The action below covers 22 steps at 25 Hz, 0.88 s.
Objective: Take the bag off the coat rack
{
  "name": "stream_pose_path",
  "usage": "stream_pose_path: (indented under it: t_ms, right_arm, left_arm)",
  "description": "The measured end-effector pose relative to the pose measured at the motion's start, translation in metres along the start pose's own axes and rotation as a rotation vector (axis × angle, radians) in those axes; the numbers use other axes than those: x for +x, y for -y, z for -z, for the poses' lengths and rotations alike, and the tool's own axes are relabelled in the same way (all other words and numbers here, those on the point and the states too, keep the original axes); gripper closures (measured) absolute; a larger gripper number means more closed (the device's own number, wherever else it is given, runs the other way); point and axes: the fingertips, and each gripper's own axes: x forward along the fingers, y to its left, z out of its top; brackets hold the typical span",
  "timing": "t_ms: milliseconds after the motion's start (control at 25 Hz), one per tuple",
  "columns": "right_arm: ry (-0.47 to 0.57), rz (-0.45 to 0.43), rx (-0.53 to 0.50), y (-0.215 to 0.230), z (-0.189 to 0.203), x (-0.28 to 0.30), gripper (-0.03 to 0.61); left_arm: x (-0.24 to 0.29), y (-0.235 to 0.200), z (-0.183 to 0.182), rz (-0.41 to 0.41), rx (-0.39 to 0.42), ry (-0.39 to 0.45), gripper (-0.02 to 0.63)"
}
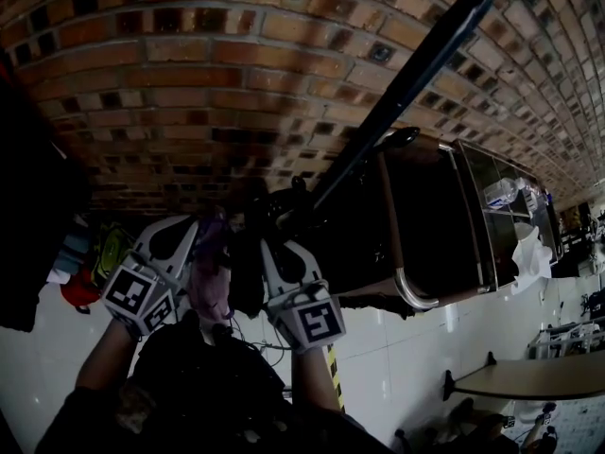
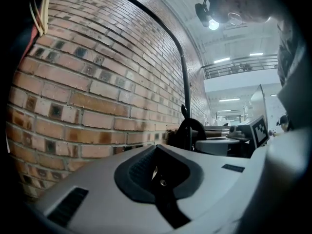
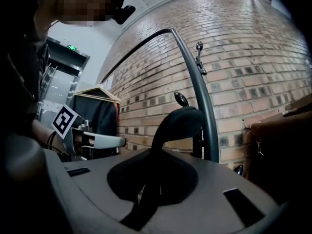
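Note:
The coat rack's black curved pole [image 1: 406, 74] runs up in front of the brick wall and also shows as the rack pole [image 3: 195, 82] in the right gripper view. A black bag strap [image 3: 178, 123] loops over a hook on the rack and drops between the jaws of my right gripper [image 3: 155, 179], which is shut on it. In the head view the right gripper [image 1: 274, 249] sits at the foot of the pole. My left gripper [image 1: 180, 230] is just left of it, beside a pink-purple cloth item [image 1: 210, 272]. The left gripper [image 2: 157, 172] has its jaws closed; nothing clearly shows between them. The bag's body is lost in the dark.
A brown cabinet with glass panels [image 1: 444, 225] stands right of the rack. A dark coat on a wooden hanger [image 3: 95, 111] hangs to the left. Dark clothing [image 1: 38, 206] fills the far left. A round table [image 1: 529, 376] sits at the lower right on the white floor.

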Motion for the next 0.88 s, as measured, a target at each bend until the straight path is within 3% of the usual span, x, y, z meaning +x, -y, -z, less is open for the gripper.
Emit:
stream_pose_path:
  t_ms: [160, 360, 880]
  right_arm:
    - [0.048, -0.014, 0.038, -0.002, -0.026, 0.003, 0.557]
    - [0.117, -0.042, 0.163, 0.001, -0.057, 0.007, 0.557]
    - [0.254, -0.020, 0.172, 0.017, -0.122, 0.029, 0.558]
  left_arm:
    - [0.007, -0.003, -0.006, 0.027, -0.006, -0.002, 0.580]
    - [0.016, -0.008, -0.014, 0.060, -0.003, 0.008, 0.581]
    - [0.034, -0.027, -0.040, 0.116, 0.006, 0.040, 0.581]
